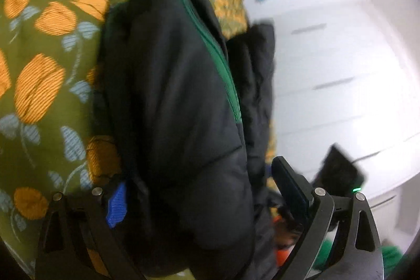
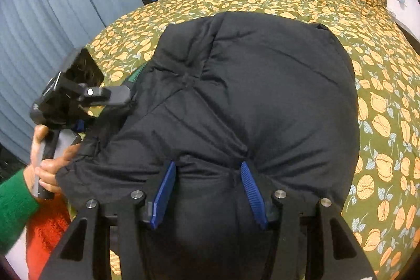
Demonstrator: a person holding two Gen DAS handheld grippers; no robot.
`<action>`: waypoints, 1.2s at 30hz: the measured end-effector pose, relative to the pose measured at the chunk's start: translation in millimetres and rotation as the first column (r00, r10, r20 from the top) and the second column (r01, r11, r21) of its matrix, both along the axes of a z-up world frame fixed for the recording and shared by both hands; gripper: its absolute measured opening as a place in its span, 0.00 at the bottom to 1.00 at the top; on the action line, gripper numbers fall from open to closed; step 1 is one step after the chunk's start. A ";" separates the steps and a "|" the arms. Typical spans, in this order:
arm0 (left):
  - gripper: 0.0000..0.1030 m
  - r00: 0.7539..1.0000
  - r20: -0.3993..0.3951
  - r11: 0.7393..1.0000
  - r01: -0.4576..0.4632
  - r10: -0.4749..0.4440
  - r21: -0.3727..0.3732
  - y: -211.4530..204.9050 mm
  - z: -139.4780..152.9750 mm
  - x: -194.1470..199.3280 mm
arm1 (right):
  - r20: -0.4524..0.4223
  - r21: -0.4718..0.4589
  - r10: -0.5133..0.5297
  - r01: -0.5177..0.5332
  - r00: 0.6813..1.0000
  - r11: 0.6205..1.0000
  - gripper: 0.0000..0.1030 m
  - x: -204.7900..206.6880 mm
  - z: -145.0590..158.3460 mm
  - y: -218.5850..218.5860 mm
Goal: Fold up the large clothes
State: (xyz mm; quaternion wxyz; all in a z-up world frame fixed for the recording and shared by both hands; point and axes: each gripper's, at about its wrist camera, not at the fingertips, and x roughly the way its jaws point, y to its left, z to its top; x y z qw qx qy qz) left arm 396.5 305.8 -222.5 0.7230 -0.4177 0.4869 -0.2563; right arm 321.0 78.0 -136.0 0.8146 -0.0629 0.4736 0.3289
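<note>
The black puffer jacket [image 2: 252, 101] lies on the bed, on a green bedspread [image 2: 380, 122] printed with orange flowers, directly ahead of and beneath the right gripper [image 2: 210, 193].

Right gripper: the jaws stand at medium width. Both blue pads [image 2: 164, 193] press into a thick bunched fold of the jacket's near edge, and the padding bulges between them. The gripper holds this fold. The bulk of the jacket extends away from the fingertips, toward the head of the bed.

Left gripper [image 1: 199, 190]: it sits at the jacket's left edge as seen from the right wrist view, where a hand [image 2: 47, 164] with a green sleeve [image 2: 13, 209] grips its handle. In the left wrist view, a rolled mass of the jacket fills the space between the two fingers. The blue pad [image 1: 116, 204] on one side lies against the fabric; the opposite finger stands apart from it. Whether this gripper clamps the jacket cannot be told.

Orientation: the jacket's long axis runs straight ahead from both grippers, along the bed. A green zipper strip [image 1: 220, 64] follows that axis on the side nearer the left gripper.
</note>
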 end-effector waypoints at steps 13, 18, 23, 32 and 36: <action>0.88 0.997 -0.066 0.992 0.041 -0.033 0.119 -17.2 -5.8 17.8 | -0.080 0.294 -0.180 0.196 0.980 0.936 0.81 5.6 22.8 -117.7; 0.88 0.998 -0.060 0.990 0.040 -0.032 0.137 -31.0 -4.6 9.6 | -0.326 0.368 -0.244 0.360 0.913 0.857 0.82 24.2 -26.6 -181.8; 0.88 0.997 -0.069 0.989 0.041 -0.031 0.144 -32.9 -2.8 2.4 | -0.392 0.443 -0.138 0.318 0.909 0.838 0.82 34.3 -54.6 -162.5; 0.71 0.998 -0.069 0.989 0.007 0.003 0.149 -37.5 -3.6 5.9 | -0.374 0.459 -0.071 0.252 0.925 0.852 0.76 51.8 -76.9 -127.8; 0.53 1.000 -0.023 0.970 -0.001 0.007 0.242 -50.1 26.9 -4.4 | -0.274 0.438 -0.060 0.180 0.960 0.881 0.59 39.2 -50.1 -122.2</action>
